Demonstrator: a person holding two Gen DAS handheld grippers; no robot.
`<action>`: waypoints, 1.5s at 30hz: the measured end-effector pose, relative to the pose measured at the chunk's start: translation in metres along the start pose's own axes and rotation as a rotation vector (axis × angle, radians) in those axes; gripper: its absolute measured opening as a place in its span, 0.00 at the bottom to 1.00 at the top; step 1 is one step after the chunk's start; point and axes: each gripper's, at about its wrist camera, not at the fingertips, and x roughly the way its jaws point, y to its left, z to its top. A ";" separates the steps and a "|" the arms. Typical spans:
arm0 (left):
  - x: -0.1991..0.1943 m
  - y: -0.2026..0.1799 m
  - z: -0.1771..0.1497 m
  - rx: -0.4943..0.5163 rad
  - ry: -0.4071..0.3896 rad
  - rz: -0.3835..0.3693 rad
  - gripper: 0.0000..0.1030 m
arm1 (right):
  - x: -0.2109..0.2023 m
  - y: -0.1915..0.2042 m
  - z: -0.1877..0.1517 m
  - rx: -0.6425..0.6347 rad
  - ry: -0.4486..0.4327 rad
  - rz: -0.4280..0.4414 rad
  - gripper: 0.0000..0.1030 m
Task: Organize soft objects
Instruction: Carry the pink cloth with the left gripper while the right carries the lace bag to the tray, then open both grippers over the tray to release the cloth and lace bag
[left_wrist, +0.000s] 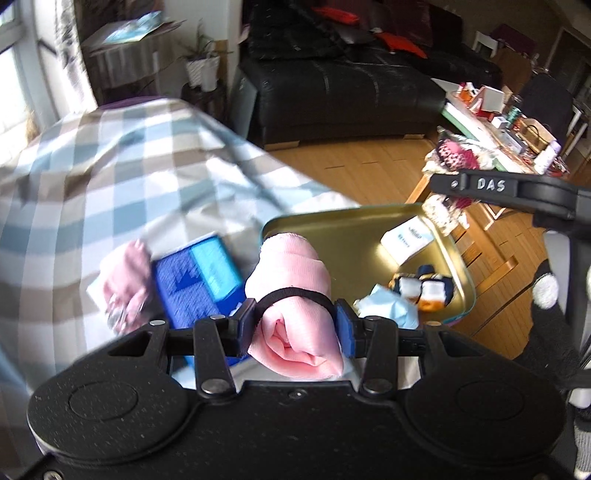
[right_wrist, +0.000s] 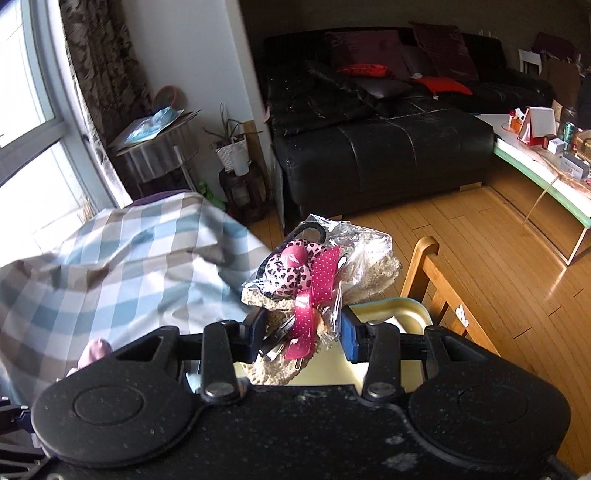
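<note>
In the left wrist view, a rolled pink cloth (left_wrist: 295, 295), bound by a black elastic band (left_wrist: 295, 295), is clamped between the pads of the left gripper (left_wrist: 295, 326). A gold metal tray (left_wrist: 332, 221) lies just beyond and to the right, and a blue knitted item (left_wrist: 192, 284) lies to the left on the checked cloth (left_wrist: 110, 166).

In the right wrist view, a plastic-wrapped bundle with leopard-print fabric and pink dotted ribbon (right_wrist: 314, 280) is gripped by the right gripper (right_wrist: 304, 332), above the tray's rim (right_wrist: 399, 306).

Checked bedspread (left_wrist: 110, 166) carrying all the soft stuff

A blue knit bundle (left_wrist: 192, 284) and pink cloth (left_wrist: 125, 280) are lying left of the claw, a gold tray (left_wrist: 332, 221) is sitting just beyond it.
</note>
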 end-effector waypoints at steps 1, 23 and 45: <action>0.003 -0.003 0.006 0.013 -0.004 -0.008 0.43 | 0.001 -0.003 0.000 0.016 0.002 -0.001 0.40; 0.101 0.000 0.038 0.047 0.094 -0.144 0.43 | 0.038 -0.028 -0.023 0.123 0.201 -0.083 0.40; 0.094 0.004 0.042 0.025 0.053 -0.143 0.57 | 0.031 -0.017 -0.024 0.086 0.182 -0.035 0.50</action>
